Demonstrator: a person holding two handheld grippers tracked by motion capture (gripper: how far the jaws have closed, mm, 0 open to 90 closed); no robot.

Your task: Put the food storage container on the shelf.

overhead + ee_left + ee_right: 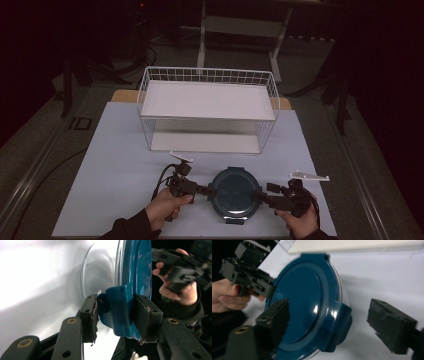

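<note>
At the left of the high view, the person's left hand (162, 204) came in from the bottom edge and held the left tool (207, 190), which pointed rightward at a round container (233, 194) with a dark blue lid. In the left gripper view that tool (115, 313) was clamped on the lid's blue side latch (117, 311), one pad on either face of the flap, with the clear wall of the container (100, 277) curving away above it. The container itself sat on the white surface (115, 170) near the front edge, midway between the two hands and well in front of the white wire basket (207, 107), which stood farther back with a flat white tray resting inside it. To the right of the container, the right hand (302, 225) held the right tool (259, 195) aimed leftward at the lid's opposite side. In the right gripper view that tool (334, 322) stood open, its two black pads spread wide on either side of the right-hand latch (342, 322) and touching neither face of it, while the blue lid (304, 302) lay beyond with the other tool (247, 270) at its far edge.
</note>
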